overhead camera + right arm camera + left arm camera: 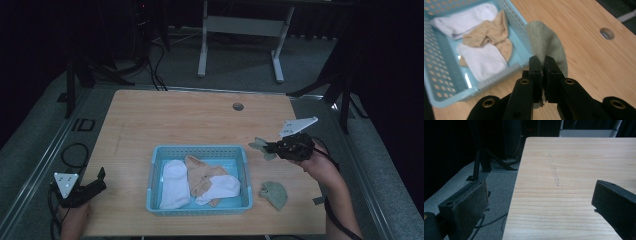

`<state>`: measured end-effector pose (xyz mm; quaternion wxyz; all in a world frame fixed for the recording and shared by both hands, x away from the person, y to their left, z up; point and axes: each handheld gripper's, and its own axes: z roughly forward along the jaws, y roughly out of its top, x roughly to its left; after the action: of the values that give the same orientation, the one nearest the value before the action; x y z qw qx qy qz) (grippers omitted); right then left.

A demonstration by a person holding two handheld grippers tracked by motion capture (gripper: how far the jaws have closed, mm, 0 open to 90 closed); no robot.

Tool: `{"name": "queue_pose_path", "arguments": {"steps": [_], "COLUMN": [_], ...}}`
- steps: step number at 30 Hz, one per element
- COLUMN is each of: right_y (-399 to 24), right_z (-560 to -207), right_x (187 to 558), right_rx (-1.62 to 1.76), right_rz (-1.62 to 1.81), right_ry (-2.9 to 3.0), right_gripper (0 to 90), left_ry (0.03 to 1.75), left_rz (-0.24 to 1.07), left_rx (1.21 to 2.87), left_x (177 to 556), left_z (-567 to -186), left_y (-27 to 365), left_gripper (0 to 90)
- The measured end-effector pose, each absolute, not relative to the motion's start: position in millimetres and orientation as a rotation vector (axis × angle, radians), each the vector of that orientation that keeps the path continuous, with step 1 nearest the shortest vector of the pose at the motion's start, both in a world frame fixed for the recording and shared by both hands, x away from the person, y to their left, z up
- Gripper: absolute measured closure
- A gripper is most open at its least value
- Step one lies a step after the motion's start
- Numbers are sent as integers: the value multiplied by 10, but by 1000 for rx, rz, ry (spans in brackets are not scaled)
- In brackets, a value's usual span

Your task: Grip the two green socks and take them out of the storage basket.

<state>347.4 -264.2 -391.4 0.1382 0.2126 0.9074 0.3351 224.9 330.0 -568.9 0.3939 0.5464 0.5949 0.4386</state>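
A light blue basket [156, 153] [496, 80] stands at the middle front of the wooden table [200, 125]. Inside lie two white socks [174, 182] [461, 18] and a tan sock [200, 175] [489, 35]. My right gripper [270, 147] [543, 63] is shut on a grey-green sock [260, 145] [546, 43], held in the air just right of the basket's far right corner. A second grey-green sock [274, 194] lies crumpled on the table to the right of the basket. My left gripper [97, 181] [536, 202] rests open at the table's front left edge with nothing between its jaws.
A round cable hole [238, 106] [606, 33] sits near the table's far edge. A faint scuff [554, 173] marks the wood ahead of the left gripper. Past the table's left edge are grey floor, cables [70, 150] and dark stand legs [477, 162].
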Motion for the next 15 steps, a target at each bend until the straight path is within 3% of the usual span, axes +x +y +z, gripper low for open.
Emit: {"name": "queue_pose_path", "arguments": {"steps": [15], "right_y": [-3048], "right_z": [-4489], "right_x": [3646], "right_rx": [850], "right_rz": [938], "right_ry": [2633], "right_gripper": [856], "left_ry": [1509], "left_rz": [1115], "left_rx": [1386], "left_x": [2250], "left_z": [-5689], "left_y": [3298], "left_gripper": [3]}}
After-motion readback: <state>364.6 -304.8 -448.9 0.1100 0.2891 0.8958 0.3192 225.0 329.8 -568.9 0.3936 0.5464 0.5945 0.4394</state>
